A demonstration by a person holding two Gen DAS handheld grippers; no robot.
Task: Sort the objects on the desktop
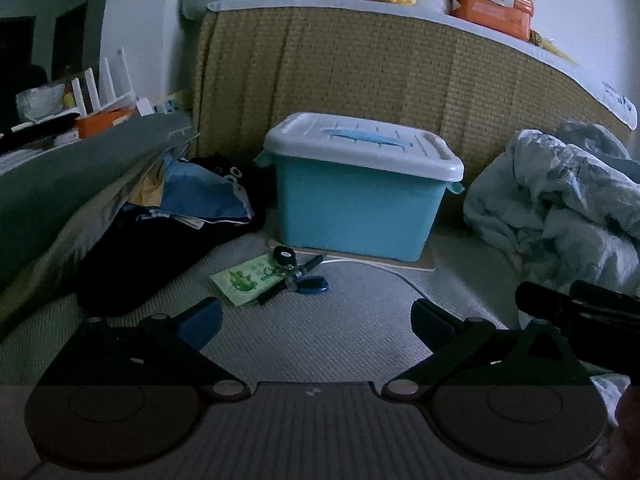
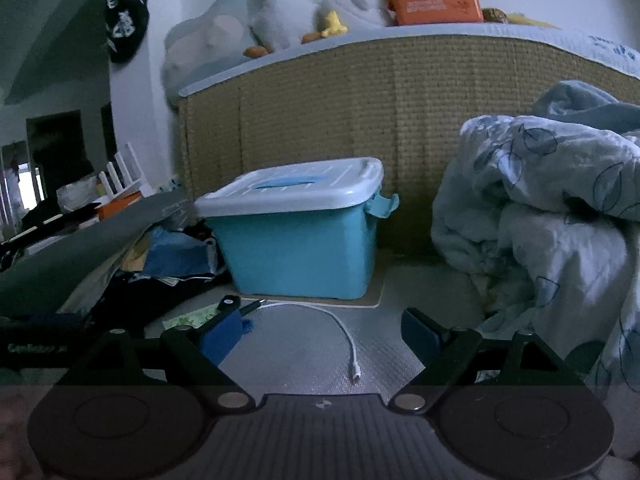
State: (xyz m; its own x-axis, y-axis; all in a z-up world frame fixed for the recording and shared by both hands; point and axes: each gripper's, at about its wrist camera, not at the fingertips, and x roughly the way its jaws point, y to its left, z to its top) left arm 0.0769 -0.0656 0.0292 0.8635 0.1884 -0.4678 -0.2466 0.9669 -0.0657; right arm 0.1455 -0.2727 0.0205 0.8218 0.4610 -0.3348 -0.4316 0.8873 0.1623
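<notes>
Both grippers are hovering low over the grey woven mat [image 1: 320,344], fingers spread apart and holding nothing.

The left gripper [image 1: 316,320] is facing a green paper packet [image 1: 244,280], a black pen [image 1: 292,278] and a blue-tagged key bunch [image 1: 310,285] lying together just before the lidded turquoise plastic storage box [image 1: 356,208]. The right gripper [image 2: 324,336] is pointing over a white charging cable [image 2: 340,328] curling on the mat, near the same box [image 2: 296,256]. A crumpled pale floral quilt [image 2: 552,216] is sitting to the right.

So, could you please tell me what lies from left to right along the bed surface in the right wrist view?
Pile of dark clothes → green packet → blue storage box on its board → white cable end → rumpled floral quilt.
</notes>
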